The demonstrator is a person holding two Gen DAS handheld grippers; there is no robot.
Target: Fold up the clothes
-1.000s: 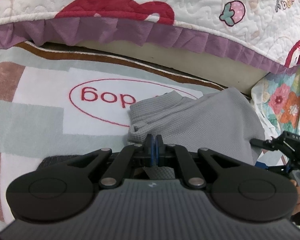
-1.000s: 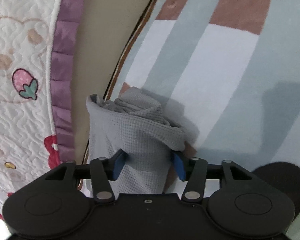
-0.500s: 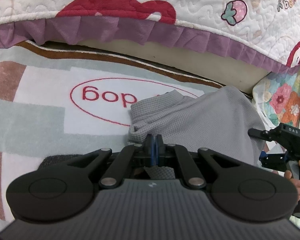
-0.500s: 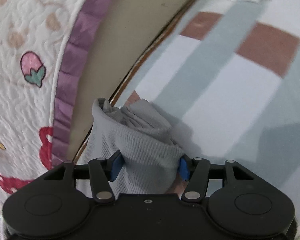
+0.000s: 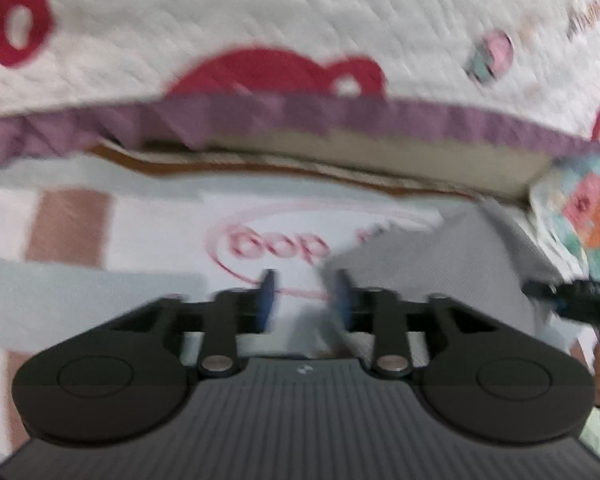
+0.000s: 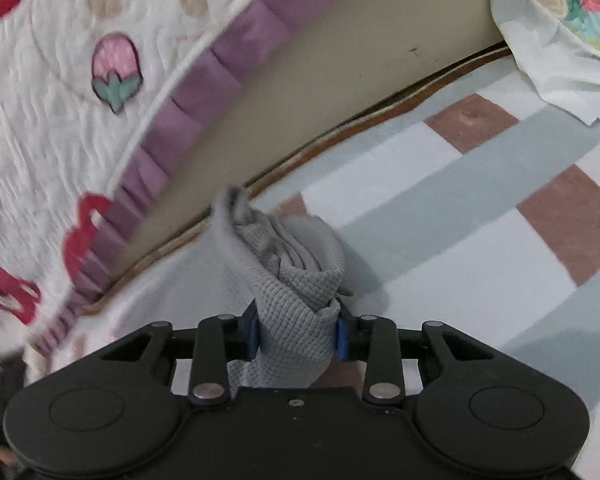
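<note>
A grey waffle-knit garment (image 5: pixel 440 264) lies on the striped rug (image 5: pixel 100 280) to the right in the blurred left wrist view. My left gripper (image 5: pixel 304 296) is open, with the cloth's edge by its right finger and nothing held. In the right wrist view my right gripper (image 6: pixel 296 330) is shut on a thick bunched fold of the same grey garment (image 6: pixel 296 276). The right gripper also shows at the right edge of the left wrist view (image 5: pixel 580 292).
A bed with a white quilted cover (image 5: pixel 300 32) and purple frill (image 6: pixel 204 92) runs along the rug's far side, its beige base (image 6: pixel 332 80) close by. A floral sheet (image 6: pixel 560 12) hangs at the right. The rug carries a red oval logo (image 5: pixel 276 244).
My left gripper has opened and let go of the grey garment and is moving fast. My right gripper has closed tighter on the bunched cloth and swung round.
</note>
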